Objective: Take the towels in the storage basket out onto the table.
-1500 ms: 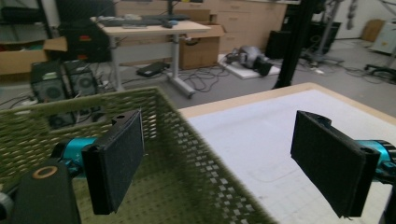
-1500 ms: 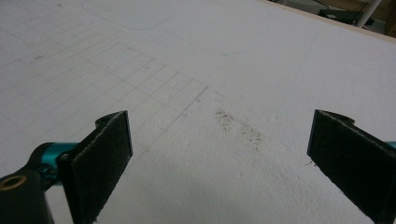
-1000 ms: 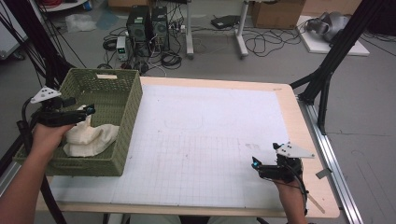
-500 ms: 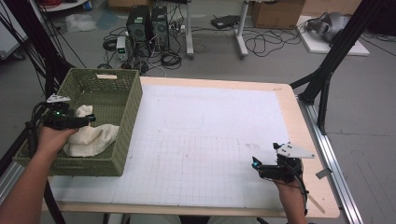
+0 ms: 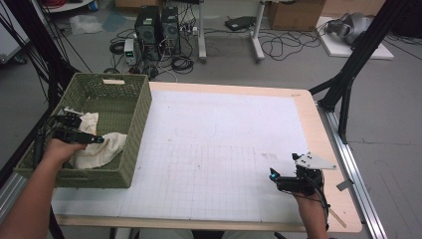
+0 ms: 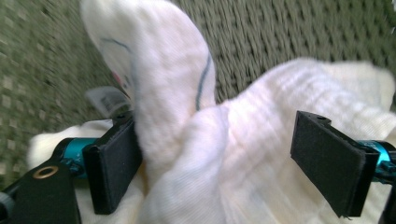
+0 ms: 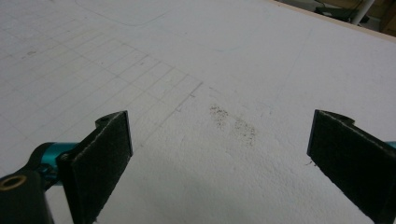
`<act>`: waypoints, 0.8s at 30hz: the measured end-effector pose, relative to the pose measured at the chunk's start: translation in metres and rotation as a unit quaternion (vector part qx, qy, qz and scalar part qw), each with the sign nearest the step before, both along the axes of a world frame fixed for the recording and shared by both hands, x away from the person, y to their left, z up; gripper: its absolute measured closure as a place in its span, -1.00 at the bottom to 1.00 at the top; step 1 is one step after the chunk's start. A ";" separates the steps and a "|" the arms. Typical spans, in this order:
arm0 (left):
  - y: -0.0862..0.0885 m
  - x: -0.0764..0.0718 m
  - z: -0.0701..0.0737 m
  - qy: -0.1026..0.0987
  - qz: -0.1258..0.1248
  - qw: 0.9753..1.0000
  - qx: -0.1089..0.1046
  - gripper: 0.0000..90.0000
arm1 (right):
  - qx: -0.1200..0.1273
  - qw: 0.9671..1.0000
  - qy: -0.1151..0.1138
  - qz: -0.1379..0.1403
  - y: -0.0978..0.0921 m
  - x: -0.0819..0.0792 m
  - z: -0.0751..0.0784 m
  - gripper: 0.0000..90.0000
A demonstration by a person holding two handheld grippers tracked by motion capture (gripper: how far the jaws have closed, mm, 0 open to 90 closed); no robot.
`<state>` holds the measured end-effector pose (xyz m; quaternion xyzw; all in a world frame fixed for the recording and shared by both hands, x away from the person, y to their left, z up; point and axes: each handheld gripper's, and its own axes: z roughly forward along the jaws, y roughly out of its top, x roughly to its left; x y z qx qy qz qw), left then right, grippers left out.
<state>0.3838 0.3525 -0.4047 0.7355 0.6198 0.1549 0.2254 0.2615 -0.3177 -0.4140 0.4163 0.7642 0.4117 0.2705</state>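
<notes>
Straddling the cream cloth [image 6: 219, 154] in the green basket [image 5: 130, 107]: left gripper [image 6: 224, 163] jaws apart, fold between them; right gripper [image 7: 224, 163] open, idle.

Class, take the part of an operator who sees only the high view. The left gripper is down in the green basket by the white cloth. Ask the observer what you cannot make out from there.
Operator: Are the left gripper's fingers open or shut?
Observer: The left gripper is open; its fingers stand wide, one on each side of a raised fold of the white cloth.
Operator: Anything marked on the cloth?
Observer: Thin blue lines run along the fold, and a small tag lies beside it against the green basket.
Operator: And the right gripper?
Observer: The right gripper is open with nothing between its fingers, over a dark speckled smudge on the white gridded sheet.
</notes>
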 end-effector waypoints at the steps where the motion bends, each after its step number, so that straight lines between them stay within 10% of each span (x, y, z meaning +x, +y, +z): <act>1: -0.001 0.000 -0.002 0.010 -0.004 1.000 0.002 -0.60 | 0.000 1.000 -0.001 -0.001 0.000 0.000 0.000 -0.87; 10: -0.006 0.003 -0.011 0.043 -0.025 0.998 0.026 -0.55 | -0.002 1.000 0.001 0.000 0.001 0.000 0.000 -0.87; 15: -0.004 0.002 -0.006 0.040 -0.015 0.998 0.037 -0.08 | -0.006 1.000 0.004 -0.001 0.001 0.000 0.000 -0.87; 17: -0.004 0.001 -0.004 0.036 -0.021 0.999 0.035 0.53 | -0.007 1.000 0.004 -0.002 0.001 -0.001 0.000 -0.87; 24: -0.001 -0.002 0.006 -0.004 -0.005 1.000 0.020 0.78 | -0.007 1.000 0.004 -0.006 -0.001 0.000 0.000 -0.87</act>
